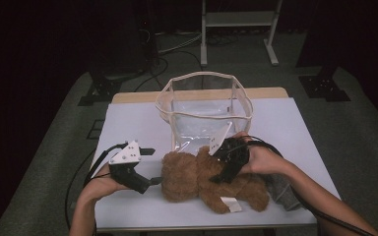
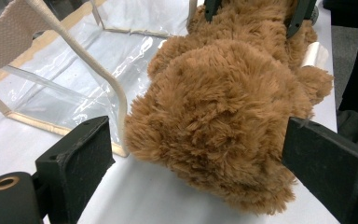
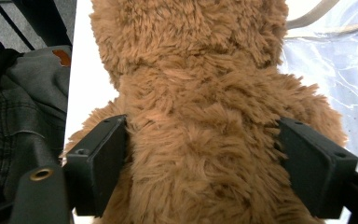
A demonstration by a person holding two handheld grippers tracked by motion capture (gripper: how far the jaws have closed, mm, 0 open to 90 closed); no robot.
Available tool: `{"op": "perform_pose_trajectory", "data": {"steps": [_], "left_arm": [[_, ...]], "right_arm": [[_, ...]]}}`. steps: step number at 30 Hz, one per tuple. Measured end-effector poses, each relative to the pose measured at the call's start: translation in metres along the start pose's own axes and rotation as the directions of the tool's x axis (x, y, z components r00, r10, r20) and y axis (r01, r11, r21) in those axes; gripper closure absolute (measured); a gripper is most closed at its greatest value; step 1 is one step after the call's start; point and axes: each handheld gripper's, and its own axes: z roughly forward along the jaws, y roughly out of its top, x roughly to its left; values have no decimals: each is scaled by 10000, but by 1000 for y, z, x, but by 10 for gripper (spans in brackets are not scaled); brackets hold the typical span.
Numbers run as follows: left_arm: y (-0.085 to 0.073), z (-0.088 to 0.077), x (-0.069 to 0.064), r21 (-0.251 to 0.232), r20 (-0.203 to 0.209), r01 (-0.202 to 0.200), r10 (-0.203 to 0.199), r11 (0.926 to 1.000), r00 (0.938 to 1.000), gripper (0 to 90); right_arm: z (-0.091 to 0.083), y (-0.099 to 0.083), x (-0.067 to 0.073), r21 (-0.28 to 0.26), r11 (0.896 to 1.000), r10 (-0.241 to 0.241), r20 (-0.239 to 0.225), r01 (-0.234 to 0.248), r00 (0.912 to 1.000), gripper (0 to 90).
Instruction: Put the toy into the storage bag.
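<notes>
right gripper [image 1: 225, 169] jaws wide astride teddy bear [image 1: 211, 182] beside clear bag [image 1: 204, 110].

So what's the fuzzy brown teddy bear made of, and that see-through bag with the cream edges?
The fuzzy brown teddy bear looks like soft plush: long matte fibres stand up all over it. The see-through bag seems to be thin clear plastic, shiny and crinkled where light glints, edged with cream woven-looking fabric trim.

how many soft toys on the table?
1. A brown teddy lies at the table's near edge, in front of the clear bag. A grey cloth right of it could hide something small.
</notes>
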Motion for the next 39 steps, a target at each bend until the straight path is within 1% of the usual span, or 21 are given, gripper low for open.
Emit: {"op": "perform_pose_trajectory", "data": {"steps": [4,7,10,17,23,32,39], "left_arm": [[0,-1,1,-31,-41,0,-1,10000,10000,79],[-1,-1,1,-5,-42,14,-14,10000,10000,79],[-2,-2,2,22,-55,38,-38,10000,10000,79],[-3,0,2,63,-37,82,-82,9999,10000,79],[-4,-1,2,69,-62,87,-86,9999,9999,79],[-4,-1,2,85,-38,73,-73,9999,10000,79],[-4,-1,2,98,-28,61,-60,9999,10000,79]], "right_arm": [[4,-4,0,-55,9999,86,-20,-86,10000,183],[11,-8,-1,-33,9999,96,-75,-97,9999,158],[15,-11,-1,-38,9997,243,-143,-244,9996,142],[21,-13,4,-5,9999,112,33,-112,9999,114],[21,-14,6,-80,9999,115,128,-114,9999,113],[23,-15,11,-39,10000,-24,378,25,9993,113],[24,-17,13,-78,10000,-51,444,55,9990,116]]}}
